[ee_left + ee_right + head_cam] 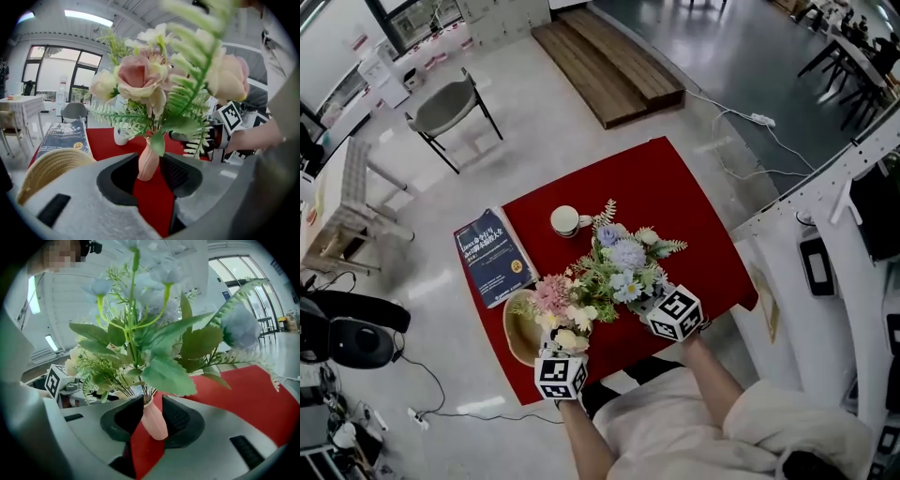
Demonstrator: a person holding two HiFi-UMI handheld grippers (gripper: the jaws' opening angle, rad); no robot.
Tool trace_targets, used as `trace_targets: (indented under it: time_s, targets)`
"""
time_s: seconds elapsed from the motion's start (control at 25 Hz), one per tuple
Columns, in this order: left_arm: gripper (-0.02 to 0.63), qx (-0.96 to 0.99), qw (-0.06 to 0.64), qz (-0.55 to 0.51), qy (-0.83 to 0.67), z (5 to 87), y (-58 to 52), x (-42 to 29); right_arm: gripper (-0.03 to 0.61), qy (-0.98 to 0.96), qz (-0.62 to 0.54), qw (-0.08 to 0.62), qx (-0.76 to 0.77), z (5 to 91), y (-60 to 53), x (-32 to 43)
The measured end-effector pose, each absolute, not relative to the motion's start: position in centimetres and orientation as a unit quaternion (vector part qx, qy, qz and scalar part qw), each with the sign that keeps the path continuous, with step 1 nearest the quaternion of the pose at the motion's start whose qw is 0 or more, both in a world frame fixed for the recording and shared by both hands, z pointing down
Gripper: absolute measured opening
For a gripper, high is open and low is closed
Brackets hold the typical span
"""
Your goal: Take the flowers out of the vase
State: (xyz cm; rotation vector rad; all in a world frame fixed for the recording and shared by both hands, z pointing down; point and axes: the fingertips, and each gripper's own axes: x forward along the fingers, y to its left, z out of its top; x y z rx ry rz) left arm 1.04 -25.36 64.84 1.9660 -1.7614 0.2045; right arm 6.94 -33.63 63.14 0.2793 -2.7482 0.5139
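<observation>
Two bunches of flowers stand on the red cloth [675,216]. The pink-and-cream bunch [555,302] sits in a ribbed pink vase [149,161]. That vase's foot is between the tips of my left gripper [151,172], and I cannot see the pads pressing on it. The blue-and-white bunch [623,264] sits in a second pink vase [153,420], which stands between the tips of my right gripper [153,419] in the same way. In the head view both grippers' jaws are hidden under the blooms; only the marker cubes show.
A blue book [492,255] lies at the cloth's left edge, with a white mug [566,220] behind the flowers. A woven straw hat [520,330] sits by my left gripper. A chair [450,108] and a wooden platform [605,61] stand farther off on the floor.
</observation>
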Motion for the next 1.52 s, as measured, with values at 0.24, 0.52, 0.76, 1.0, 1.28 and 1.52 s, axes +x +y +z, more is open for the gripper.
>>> trace_targets:
  time_s: [0.24, 0.52, 0.76, 1.0, 1.28, 1.52]
  targets:
    - [0.199, 0.740, 0.212, 0.065, -0.635, 63.0, -27.0, 1.5, 0.161, -0.968, 0.200, 0.149, 0.033, 62.6, -33.0, 6.0]
    - [0.233, 0.746, 0.190, 0.105, -0.629, 63.6, -29.6, 2.0, 0.167, -0.971, 0.204, 0.123, 0.021, 62.8, -33.6, 4.1]
    - [0.189, 0.736, 0.159, 0.135, -0.644, 62.7, -31.5, 1.7, 0.055, -0.972, 0.212, 0.106, -0.001, 62.0, -34.0, 3.2]
    - [0.116, 0.737, 0.151, 0.139, -0.645, 61.9, -32.0, 1.6, 0.038, -0.972, 0.215, 0.098, 0.005, 61.1, -34.1, 3.0]
    - [0.089, 0.741, 0.141, 0.114, -0.646, 60.0, -31.8, 2.2, 0.035, -0.973, 0.210, 0.088, 0.026, 59.4, -34.3, 3.6]
    - [0.084, 0.740, 0.135, 0.095, -0.652, 57.4, -31.4, 2.1, 0.035, -0.977, 0.194, 0.083, 0.037, 57.2, -33.7, 3.8]
